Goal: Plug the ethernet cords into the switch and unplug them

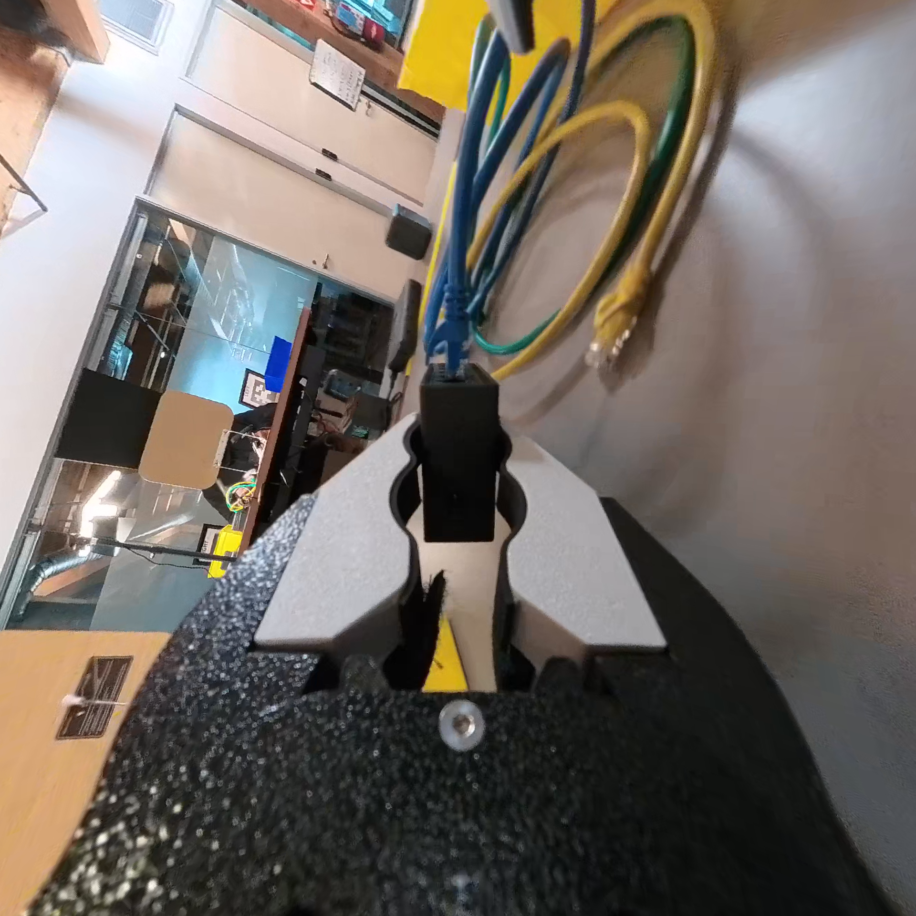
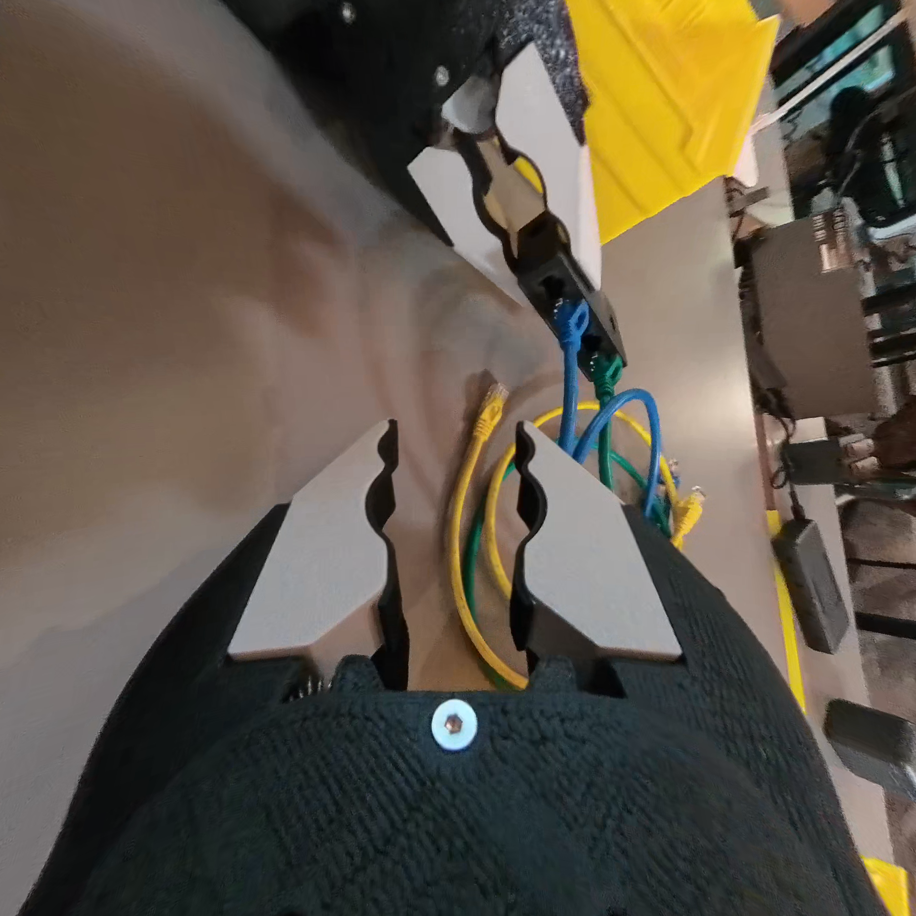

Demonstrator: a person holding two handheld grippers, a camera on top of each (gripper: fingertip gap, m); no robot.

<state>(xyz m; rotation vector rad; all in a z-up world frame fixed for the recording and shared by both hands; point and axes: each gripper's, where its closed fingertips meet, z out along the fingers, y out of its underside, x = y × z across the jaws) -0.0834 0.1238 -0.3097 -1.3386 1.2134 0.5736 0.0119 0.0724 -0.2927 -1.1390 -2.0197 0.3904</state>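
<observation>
My left gripper is shut on the black switch and holds it above the table. The switch also shows in the right wrist view, clamped by the left gripper. A blue cord's plug and a green cord's plug sit in its ports; the blue plug also shows in the left wrist view. A yellow cord's loose plug lies on the table, also in the left wrist view. My right gripper is open and empty above the yellow cord.
Blue, green and yellow cords lie coiled on the grey table. A yellow bin stands behind the switch. Black adapters and equipment line the table's right edge. A cardboard box is at the left.
</observation>
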